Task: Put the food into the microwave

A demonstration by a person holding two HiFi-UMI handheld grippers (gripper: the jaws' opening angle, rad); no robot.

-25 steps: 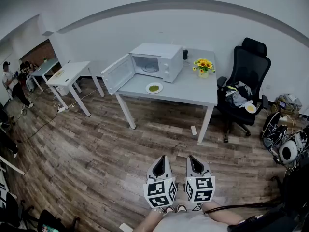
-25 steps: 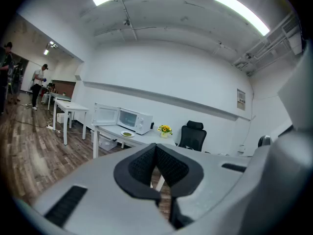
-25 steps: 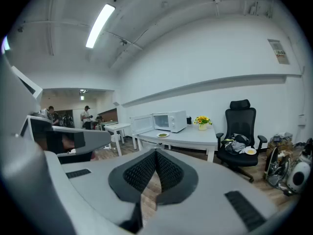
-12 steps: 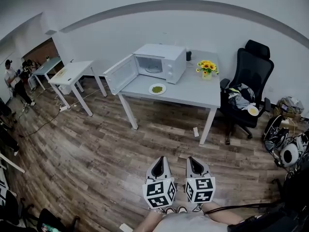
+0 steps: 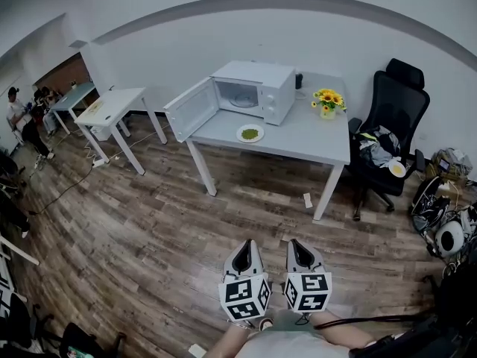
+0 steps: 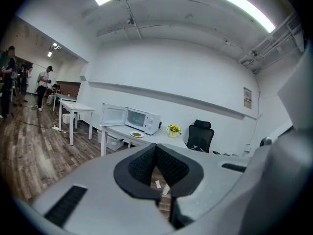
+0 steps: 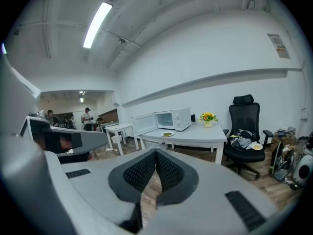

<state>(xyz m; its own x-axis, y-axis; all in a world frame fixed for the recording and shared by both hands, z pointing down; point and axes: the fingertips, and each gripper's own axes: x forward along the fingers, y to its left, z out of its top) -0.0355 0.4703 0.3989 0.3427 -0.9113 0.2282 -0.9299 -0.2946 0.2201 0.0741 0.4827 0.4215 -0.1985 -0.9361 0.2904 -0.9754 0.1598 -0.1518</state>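
Observation:
A white microwave (image 5: 254, 91) stands on a grey table (image 5: 298, 139) across the room, its door (image 5: 191, 110) swung open to the left. A white plate of green food (image 5: 250, 133) lies on the table in front of it. The plate (image 6: 136, 134) and the microwave (image 6: 141, 120) are small and far in the left gripper view, and so are the plate (image 7: 167, 134) and the microwave (image 7: 172, 118) in the right gripper view. My left gripper (image 5: 247, 246) and right gripper (image 5: 298, 245) are held side by side low over the wooden floor, far from the table. Both are shut with nothing between the jaws.
A vase of sunflowers (image 5: 328, 101) stands on the table right of the microwave. A black office chair (image 5: 388, 133) with clothes and a plate sits at the table's right end. Smaller white tables (image 5: 115, 112) and people (image 5: 22, 125) are at far left. Bags and gear (image 5: 443, 216) lie at right.
The table and microwave have shifted right and slightly down in the head view and look a little nearer. Both grippers stay shut and side by side.

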